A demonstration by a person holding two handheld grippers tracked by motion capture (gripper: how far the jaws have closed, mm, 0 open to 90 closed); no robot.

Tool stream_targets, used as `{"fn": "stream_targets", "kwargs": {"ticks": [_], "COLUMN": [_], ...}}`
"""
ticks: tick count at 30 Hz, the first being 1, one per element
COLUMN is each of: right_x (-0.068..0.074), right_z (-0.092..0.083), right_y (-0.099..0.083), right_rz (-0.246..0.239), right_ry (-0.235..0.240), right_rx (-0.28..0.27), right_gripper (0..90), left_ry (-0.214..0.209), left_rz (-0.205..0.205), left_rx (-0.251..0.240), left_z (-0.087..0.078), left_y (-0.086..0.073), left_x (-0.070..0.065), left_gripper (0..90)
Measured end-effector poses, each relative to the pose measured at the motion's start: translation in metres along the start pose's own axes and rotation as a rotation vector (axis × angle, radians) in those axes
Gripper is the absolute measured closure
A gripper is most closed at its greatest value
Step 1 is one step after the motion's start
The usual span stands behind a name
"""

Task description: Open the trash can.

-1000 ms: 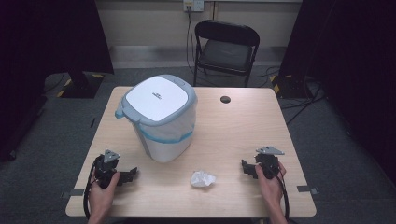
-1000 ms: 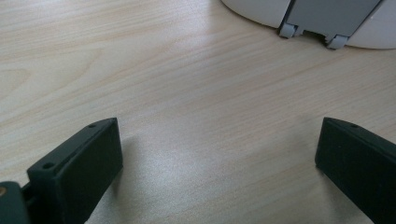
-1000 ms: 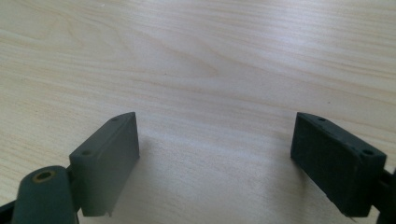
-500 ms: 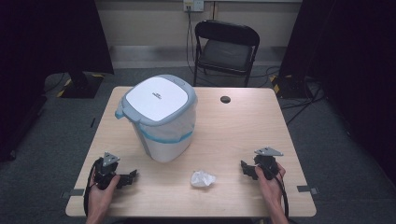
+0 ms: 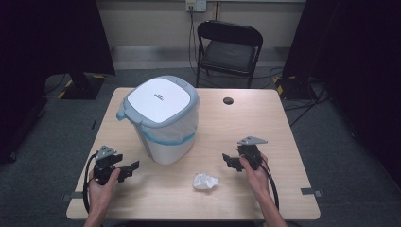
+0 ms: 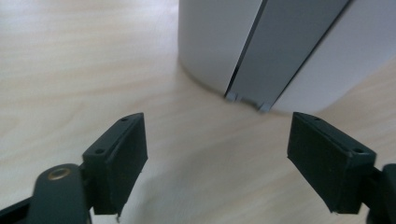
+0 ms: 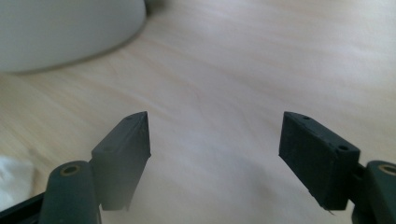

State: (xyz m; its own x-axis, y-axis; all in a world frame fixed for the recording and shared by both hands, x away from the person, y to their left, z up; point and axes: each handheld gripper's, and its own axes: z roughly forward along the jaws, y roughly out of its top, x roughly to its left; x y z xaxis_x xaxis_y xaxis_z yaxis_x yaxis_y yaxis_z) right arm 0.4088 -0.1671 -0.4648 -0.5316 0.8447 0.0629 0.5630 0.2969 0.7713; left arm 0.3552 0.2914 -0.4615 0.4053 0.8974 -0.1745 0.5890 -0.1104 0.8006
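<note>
A white bin [image 5: 163, 118] with a grey-rimmed lid and a blue-edged liner stands left of the table's middle. A crumpled white paper ball [image 5: 205, 181] lies near the front edge. My left gripper [image 5: 128, 170] hovers front left and points at the bin's base [image 6: 261, 51]. It is open, its jaws have just been closing a little, and nothing is between them. My right gripper [image 5: 230, 161] hovers right of the paper, also open with its jaws just narrowed around bare wood. In the right gripper view the paper [image 7: 13, 182] lies at the lower left and the bin [image 7: 60, 32] at the upper left.
The wooden table [image 5: 265, 123] carries a small black round thing [image 5: 228, 100] near its far edge. A black folding chair [image 5: 229, 47] stands behind the table. Dark curtains and cables surround the area.
My right hand has risen and shifted left toward the table's middle. My left hand has lifted slightly. The bin and the paper ball have stayed put.
</note>
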Motion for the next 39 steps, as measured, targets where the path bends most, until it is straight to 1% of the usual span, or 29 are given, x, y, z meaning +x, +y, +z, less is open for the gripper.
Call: {"fn": "stream_targets", "kwargs": {"ticks": [2, 4, 5, 8, 9, 10, 11, 12, 13, 14, 15, 16, 17, 18, 19, 20, 21, 22, 23, 24, 25, 26, 27, 29, 30, 31, 33, 36, 39], "right_x": [0.004, 0.008, 0.008, 0.011, 0.012, 0.014, 0.015, 0.019, 0.02, 0.021, 0.021, 0.02, 0.019, 0.019, 0.019, 0.018, 0.018, 0.019, 0.019, 0.02, 0.02, 0.02, 0.02, 0.018, 0.016, 0.015, 0.012, 0.011, 0.011], "right_z": [0.005, 0.013, 0.013, 0.023, 0.025, 0.028, 0.028, 0.03, 0.031, 0.034, 0.035, 0.037, 0.041, 0.042, 0.045, 0.047, 0.048, 0.05, 0.051, 0.053, 0.055, 0.055, 0.057, 0.06, 0.062, 0.063, 0.066, 0.07, 0.074], "right_y": [0.015, 0.034, 0.034, 0.053, 0.058, 0.065, 0.069, 0.078, 0.083, 0.088, 0.09, 0.092, 0.094, 0.094, 0.094, 0.093, 0.093, 0.092, 0.092, 0.092, 0.093, 0.093, 0.094, 0.096, 0.098, 0.1, 0.106, 0.115, 0.121], "right_rz": [-0.019, -0.043, -0.043, -0.06, -0.057, -0.039, -0.035, -0.046, -0.051, -0.053, -0.052, -0.06, -0.06, -0.058, -0.054, -0.049, -0.049, -0.044, -0.049, -0.057, -0.07, -0.07, -0.069, -0.067, -0.067, -0.068, -0.069, -0.055, -0.065], "right_ry": [0.012, 0.021, 0.021, 0.049, 0.063, 0.088, 0.104, 0.106, 0.106, 0.11, 0.109, 0.103, 0.095, 0.093, 0.088, 0.089, 0.094, 0.1, 0.103, 0.097, 0.092, 0.092, 0.086, 0.084, 0.086, 0.087, 0.074, 0.081, 0.068], "right_rx": [-0.02, -0.043, -0.043, -0.05, -0.047, -0.048, -0.055, -0.071, -0.078, -0.081, -0.08, -0.078, -0.067, -0.067, -0.072, -0.077, -0.073, -0.068, -0.067, -0.062, -0.071, -0.071, -0.071, -0.076, -0.077, -0.086, -0.1, -0.117, -0.141], "right_gripper": [24.6, 25.9, 25.9, 26.5, 27.2, 27.0, 26.3, 26.2, 26.2, 26.2, 26.2, 26.4, 27.0, 27.2, 27.1, 27.0, 26.9, 26.8, 26.8, 26.8, 26.8, 26.8, 26.9, 26.9, 26.9, 26.9, 27.0, 26.6, 26.5], "left_ry": [0.005, 0.008, 0.013, 0.001, -0.013, -0.009, 0.01, 0.015, 0.012, 0.018, 0.027, 0.051, 0.063, 0.075, 0.071, 0.072, 0.085, 0.109, 0.131, 0.129, 0.13, 0.127, 0.122, 0.124, 0.127, 0.135, 0.148, 0.154, 0.183], "left_rz": [-0.008, -0.003, 0.0, 0.018, 0.027, 0.03, 0.035, 0.035, 0.037, 0.041, 0.045, 0.064, 0.07, 0.074, 0.062, 0.062, 0.063, 0.076, 0.081, 0.071, 0.063, 0.057, 0.056, 0.053, 0.063, 0.067, 0.065, 0.048, 0.075], "left_rx": [-0.016, -0.026, -0.031, -0.054, -0.07, -0.073, -0.081, -0.086, -0.086, -0.086, -0.084, -0.074, -0.071, -0.069, -0.067, -0.064, -0.063, -0.06, -0.052, -0.048, -0.048, -0.042, -0.035, -0.026, -0.021, -0.025, -0.03, -0.025, -0.005], "left_z": [0.001, 0.003, 0.005, 0.007, 0.008, 0.008, 0.009, 0.01, 0.01, 0.011, 0.012, 0.014, 0.015, 0.016, 0.016, 0.016, 0.017, 0.017, 0.019, 0.02, 0.02, 0.021, 0.022, 0.023, 0.024, 0.025, 0.027, 0.032, 0.037], "left_y": [0.008, 0.014, 0.018, 0.027, 0.031, 0.032, 0.036, 0.038, 0.039, 0.04, 0.041, 0.041, 0.041, 0.042, 0.042, 0.042, 0.042, 0.043, 0.043, 0.044, 0.044, 0.045, 0.047, 0.049, 0.051, 0.052, 0.054, 0.061, 0.069], "left_x": [-0.001, -0.002, -0.004, -0.008, -0.009, -0.011, -0.013, -0.014, -0.015, -0.016, -0.017, -0.017, -0.018, -0.017, -0.016, -0.015, -0.014, -0.014, -0.012, -0.011, -0.009, -0.008, -0.006, -0.003, -0.002, -0.002, -0.001, 0.004, 0.007], "left_gripper": [20.6, 21.4, 21.4, 21.7, 22.2, 23.1, 23.5, 23.9, 24.6, 25.7, 26.6, 27.3, 27.2, 25.9, 23.5, 23.2, 23.8, 25.8, 29.0, 29.6, 28.0, 28.0, 25.7, 24.4, 24.4, 26.0, 30.1, 32.7, 33.6]}}
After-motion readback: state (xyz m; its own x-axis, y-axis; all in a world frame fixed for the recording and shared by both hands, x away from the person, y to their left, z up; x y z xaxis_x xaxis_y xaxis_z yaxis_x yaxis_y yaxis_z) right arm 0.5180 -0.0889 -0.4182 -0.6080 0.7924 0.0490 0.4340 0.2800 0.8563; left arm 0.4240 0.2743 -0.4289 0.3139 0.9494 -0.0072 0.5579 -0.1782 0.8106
